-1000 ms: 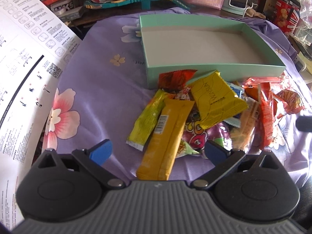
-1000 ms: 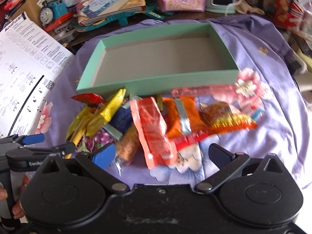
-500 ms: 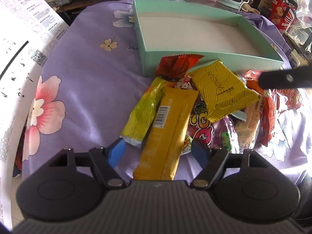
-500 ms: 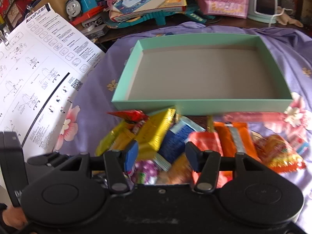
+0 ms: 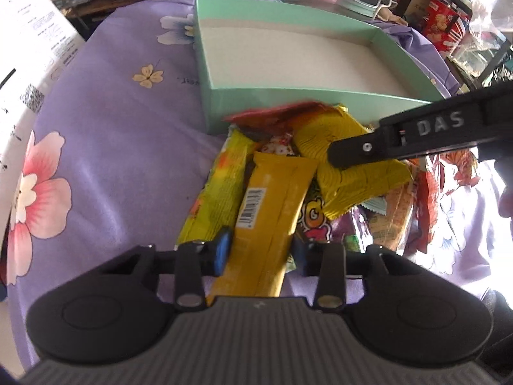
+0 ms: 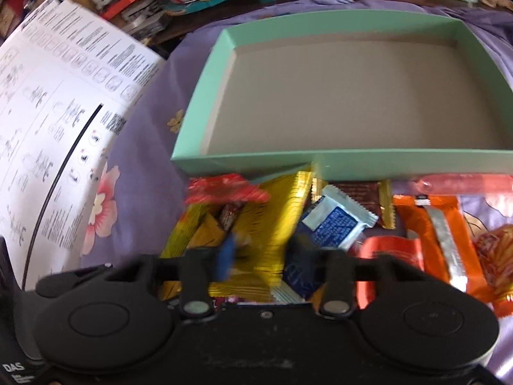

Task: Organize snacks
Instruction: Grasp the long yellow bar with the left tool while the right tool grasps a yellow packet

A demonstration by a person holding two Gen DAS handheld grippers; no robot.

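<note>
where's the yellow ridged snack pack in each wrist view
Left wrist view: the yellow ridged snack pack lies right of centre in the pile, partly under the other gripper's black arm.
Right wrist view: it sits low and centre, between the jaws of the right gripper.
Shared landmark: the mint green box, whose front wall runs just behind the pile in both.

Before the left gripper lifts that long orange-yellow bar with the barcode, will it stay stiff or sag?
The orange-yellow bar looks flat and straight, so probably fairly stiff and light. Its glossy wrapper may slip between the left gripper fingers. It overlaps the snack pile, so lifting it may drag neighbours along.
</note>
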